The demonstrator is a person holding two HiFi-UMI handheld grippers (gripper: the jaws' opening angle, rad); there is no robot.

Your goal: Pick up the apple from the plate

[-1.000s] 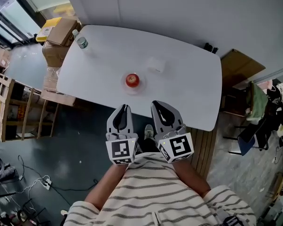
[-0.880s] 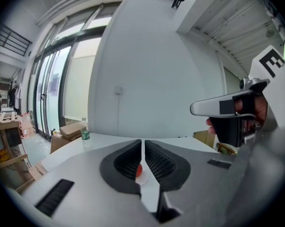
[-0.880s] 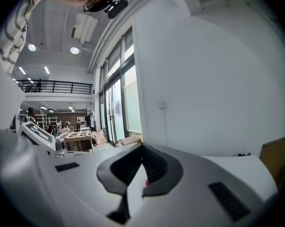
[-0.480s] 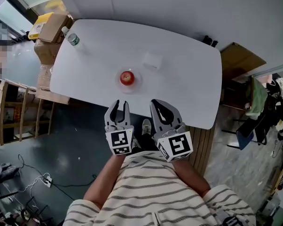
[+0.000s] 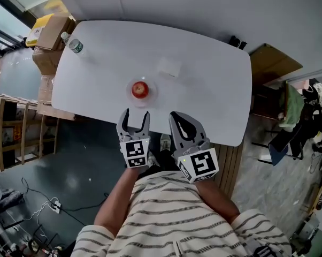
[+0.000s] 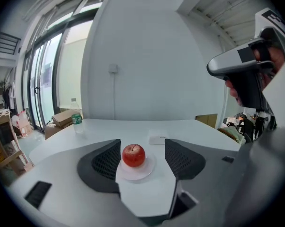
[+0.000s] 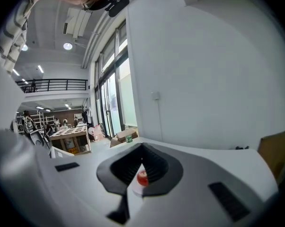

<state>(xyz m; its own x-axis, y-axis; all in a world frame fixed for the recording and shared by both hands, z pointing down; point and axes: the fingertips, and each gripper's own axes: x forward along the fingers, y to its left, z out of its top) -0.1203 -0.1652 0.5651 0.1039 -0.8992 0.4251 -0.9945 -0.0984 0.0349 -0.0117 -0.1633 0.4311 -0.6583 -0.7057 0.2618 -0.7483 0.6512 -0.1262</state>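
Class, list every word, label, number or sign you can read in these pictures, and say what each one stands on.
No text here is legible.
Bottle, green label: print too small to read.
Flat white box: small dark print, too blurred to read.
Left marker cube and right marker cube: black-and-white square patterns, no letters or numbers.

head: steeply down, high over table | gripper views: low, near table edge, facing across | shared: apple, plate
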